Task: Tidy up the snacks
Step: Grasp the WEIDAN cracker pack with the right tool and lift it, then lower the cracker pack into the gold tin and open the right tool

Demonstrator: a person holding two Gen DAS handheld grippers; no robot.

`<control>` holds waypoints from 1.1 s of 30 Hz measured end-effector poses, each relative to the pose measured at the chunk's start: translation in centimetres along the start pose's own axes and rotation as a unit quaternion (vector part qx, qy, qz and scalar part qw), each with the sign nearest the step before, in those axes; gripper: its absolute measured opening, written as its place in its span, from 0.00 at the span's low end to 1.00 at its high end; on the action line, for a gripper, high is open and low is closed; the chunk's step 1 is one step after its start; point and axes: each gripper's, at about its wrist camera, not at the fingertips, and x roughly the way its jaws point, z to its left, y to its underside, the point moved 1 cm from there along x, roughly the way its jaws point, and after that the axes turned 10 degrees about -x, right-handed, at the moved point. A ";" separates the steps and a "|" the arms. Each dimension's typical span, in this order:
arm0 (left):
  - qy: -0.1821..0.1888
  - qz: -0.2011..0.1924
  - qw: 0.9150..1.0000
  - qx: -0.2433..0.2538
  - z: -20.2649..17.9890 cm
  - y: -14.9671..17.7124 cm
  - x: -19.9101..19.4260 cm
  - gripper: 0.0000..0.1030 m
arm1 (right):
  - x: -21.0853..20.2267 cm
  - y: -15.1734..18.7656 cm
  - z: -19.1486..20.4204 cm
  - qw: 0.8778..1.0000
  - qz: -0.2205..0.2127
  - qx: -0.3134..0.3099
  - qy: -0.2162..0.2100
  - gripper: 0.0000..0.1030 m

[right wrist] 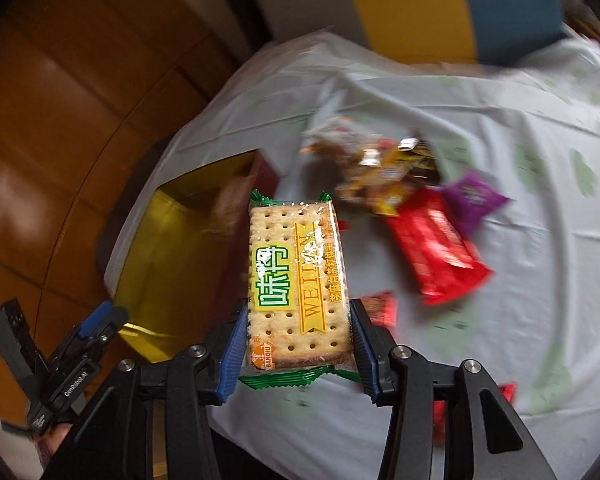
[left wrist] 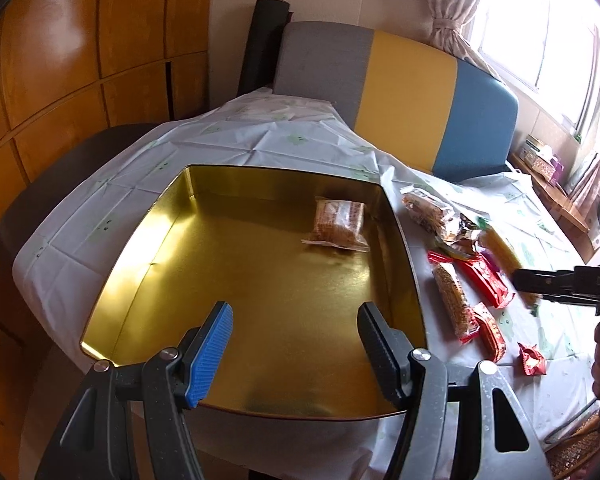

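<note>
A gold tin box (left wrist: 148, 248) stands open on the white tablecloth; one clear-wrapped snack pack (left wrist: 338, 224) lies in its far right corner. My left gripper (left wrist: 296, 344) is open and empty, hovering over the tin's near edge. My right gripper (right wrist: 298, 344) is shut on a green-edged cracker pack (right wrist: 296, 280) and holds it above the cloth, just right of the tin (right wrist: 172, 256). The right gripper also shows at the right edge of the left wrist view (left wrist: 540, 284). Loose snacks lie right of the tin: red packs (left wrist: 484, 280), a long cracker pack (left wrist: 452, 300).
A chair back in grey, yellow and blue (left wrist: 404, 92) stands behind the table. Wooden cabinets (left wrist: 60, 60) fill the left. More snacks, a red pack (right wrist: 436, 244) and a purple one (right wrist: 474, 200), lie on the cloth. A small red candy (left wrist: 532, 360) sits near the front edge.
</note>
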 end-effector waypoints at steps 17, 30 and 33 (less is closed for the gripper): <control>-0.022 -0.008 0.998 -0.057 5.0 -0.1 0.0 0.64 | 11.1 -2.3 12.2 0.978 0.098 -0.179 0.037 0.47; -0.027 -0.003 0.997 -0.068 5.8 0.0 0.6 0.64 | 14.2 -1.3 13.0 0.958 0.132 -0.236 0.099 0.48; -0.028 -0.001 0.997 -0.068 5.9 0.1 0.7 0.64 | 14.2 -1.2 12.9 0.958 0.126 -0.237 0.099 0.48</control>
